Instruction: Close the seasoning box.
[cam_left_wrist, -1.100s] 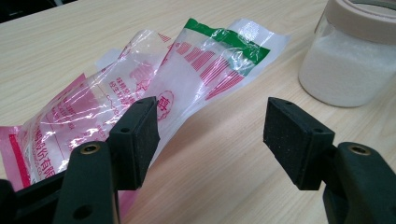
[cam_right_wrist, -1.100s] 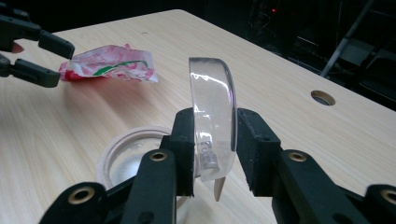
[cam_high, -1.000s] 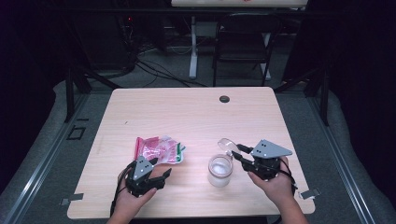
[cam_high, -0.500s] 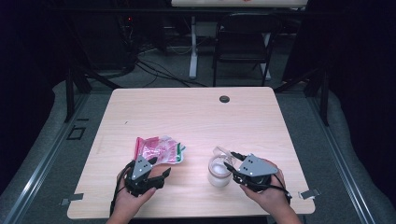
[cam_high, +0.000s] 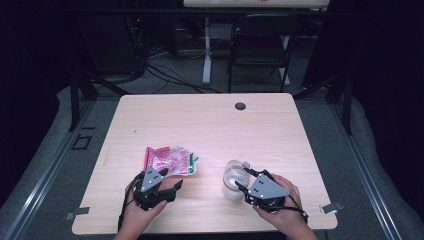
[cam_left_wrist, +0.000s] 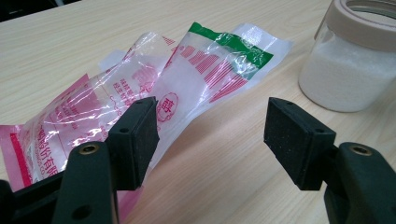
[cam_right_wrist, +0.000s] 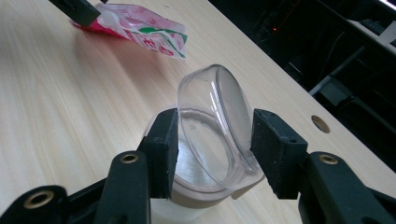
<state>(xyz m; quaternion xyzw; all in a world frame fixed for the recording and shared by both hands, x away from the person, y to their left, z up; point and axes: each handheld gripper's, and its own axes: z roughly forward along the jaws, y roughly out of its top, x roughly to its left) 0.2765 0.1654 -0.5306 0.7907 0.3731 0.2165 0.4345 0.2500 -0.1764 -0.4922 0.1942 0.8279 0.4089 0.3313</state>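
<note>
The left hand-held gripper (cam_high: 172, 188) sits at the lower left of the high view: a black body topped by a grey three-cornered plate, with a black cable trailing toward the bottom edge. The right hand-held gripper (cam_high: 246, 181), at the lower right, has the same black build, a larger grey plate and its own black cable. In both gripper views each jaw is matte black plastic with a blocky, rough-textured pad (cam_left_wrist: 138, 140) and a brass-coloured ringed screw hole set farther back.
</note>
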